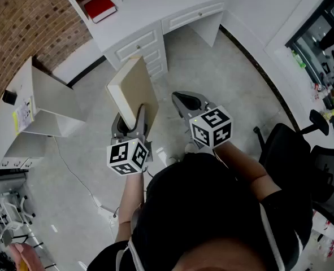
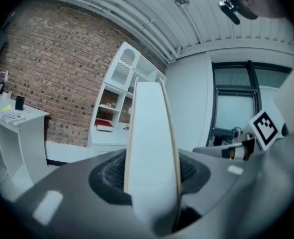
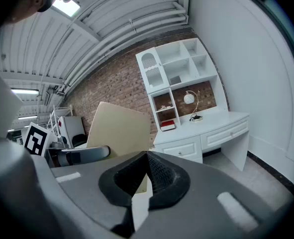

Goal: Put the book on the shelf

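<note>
A beige hardcover book (image 1: 131, 92) stands upright between the jaws of my left gripper (image 1: 134, 122), which is shut on its lower edge. In the left gripper view the book (image 2: 151, 148) fills the middle, edge-on, with a pad pressed on each side. My right gripper (image 1: 186, 100) hangs beside it on the right, shut and empty; its pads meet in the right gripper view (image 3: 147, 176). Ahead stands the white shelf unit (image 3: 179, 78) on a white desk (image 3: 211, 128), with a red book (image 3: 167, 125) lying in a lower compartment. The beige book (image 3: 118, 131) is some way short of the shelf.
A brick wall backs the shelf. A white side table (image 1: 20, 112) with papers stands at the left, and a black office chair (image 1: 319, 162) at the right. A globe lamp (image 3: 190, 99) sits on the desk. A cable runs across the grey floor (image 1: 76, 179).
</note>
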Demonstrator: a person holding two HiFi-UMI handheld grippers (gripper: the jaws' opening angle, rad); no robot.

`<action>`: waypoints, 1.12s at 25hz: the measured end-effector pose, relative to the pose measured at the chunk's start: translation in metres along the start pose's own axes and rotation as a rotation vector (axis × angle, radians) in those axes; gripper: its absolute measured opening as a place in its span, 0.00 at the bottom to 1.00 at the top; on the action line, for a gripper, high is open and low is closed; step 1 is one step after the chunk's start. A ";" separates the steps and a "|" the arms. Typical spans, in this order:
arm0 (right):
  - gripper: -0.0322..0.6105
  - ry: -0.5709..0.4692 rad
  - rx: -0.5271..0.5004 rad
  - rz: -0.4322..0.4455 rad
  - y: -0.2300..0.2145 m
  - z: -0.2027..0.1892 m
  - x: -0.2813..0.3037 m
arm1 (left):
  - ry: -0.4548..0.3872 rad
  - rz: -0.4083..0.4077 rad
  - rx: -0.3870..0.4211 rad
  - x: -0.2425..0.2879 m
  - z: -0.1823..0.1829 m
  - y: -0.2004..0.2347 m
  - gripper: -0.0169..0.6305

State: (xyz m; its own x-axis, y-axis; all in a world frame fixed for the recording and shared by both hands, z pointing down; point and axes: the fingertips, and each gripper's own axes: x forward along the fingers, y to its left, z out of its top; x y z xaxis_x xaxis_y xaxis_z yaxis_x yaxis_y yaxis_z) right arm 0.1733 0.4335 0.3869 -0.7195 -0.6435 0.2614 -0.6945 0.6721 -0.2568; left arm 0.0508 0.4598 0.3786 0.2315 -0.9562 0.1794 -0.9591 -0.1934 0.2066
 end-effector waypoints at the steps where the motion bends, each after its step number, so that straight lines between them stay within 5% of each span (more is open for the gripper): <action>1: 0.05 0.001 0.001 0.000 0.001 0.000 0.000 | 0.000 0.001 0.001 -0.001 0.000 0.000 0.35; 28: 0.05 0.010 0.010 0.006 -0.063 0.016 0.009 | -0.020 0.007 0.010 0.055 0.004 -0.030 0.35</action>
State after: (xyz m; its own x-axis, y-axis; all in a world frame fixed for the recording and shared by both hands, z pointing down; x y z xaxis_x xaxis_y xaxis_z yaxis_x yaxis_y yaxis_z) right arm 0.2101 0.3796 0.3903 -0.7238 -0.6354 0.2690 -0.6899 0.6727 -0.2674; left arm 0.0918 0.4117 0.3785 0.2215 -0.9617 0.1612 -0.9624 -0.1889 0.1953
